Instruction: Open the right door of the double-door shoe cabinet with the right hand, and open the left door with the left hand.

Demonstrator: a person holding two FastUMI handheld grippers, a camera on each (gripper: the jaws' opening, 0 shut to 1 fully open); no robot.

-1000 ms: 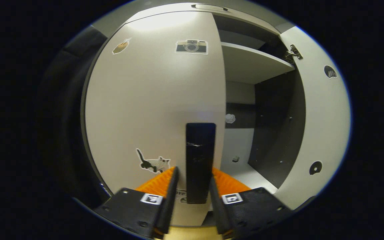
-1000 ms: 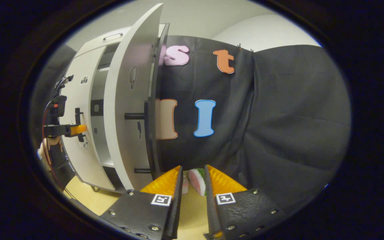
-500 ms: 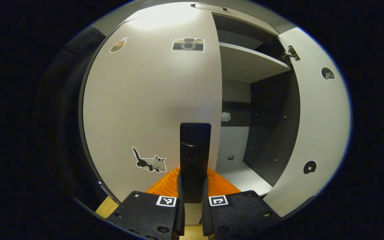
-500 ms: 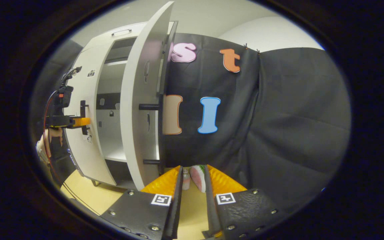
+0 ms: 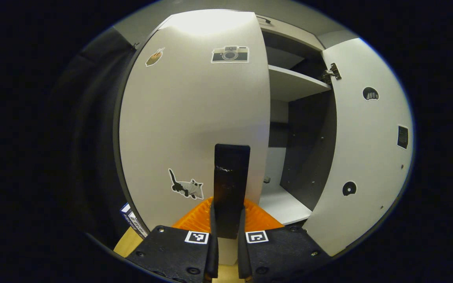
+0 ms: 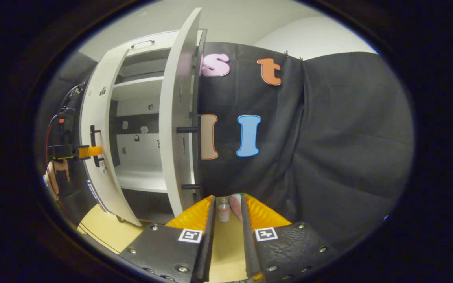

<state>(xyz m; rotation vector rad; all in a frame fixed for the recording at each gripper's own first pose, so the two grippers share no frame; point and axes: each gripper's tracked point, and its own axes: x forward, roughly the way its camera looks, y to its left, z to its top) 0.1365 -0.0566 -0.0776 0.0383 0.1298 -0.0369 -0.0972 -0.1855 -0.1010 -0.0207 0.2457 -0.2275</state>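
Swung farther out, left door (image 5: 195, 118) has its handle (image 5: 231, 184) clenched by left hand-held gripper (image 5: 225, 220); right hand-held gripper (image 6: 226, 220) released, holding nothing.

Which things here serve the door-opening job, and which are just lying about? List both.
For the job: left gripper shut on the left door's black handle; left door, partly open; right door, wide open; right gripper, free.

Lying about: small bottle on the floor; camera sticker; cat sticker.
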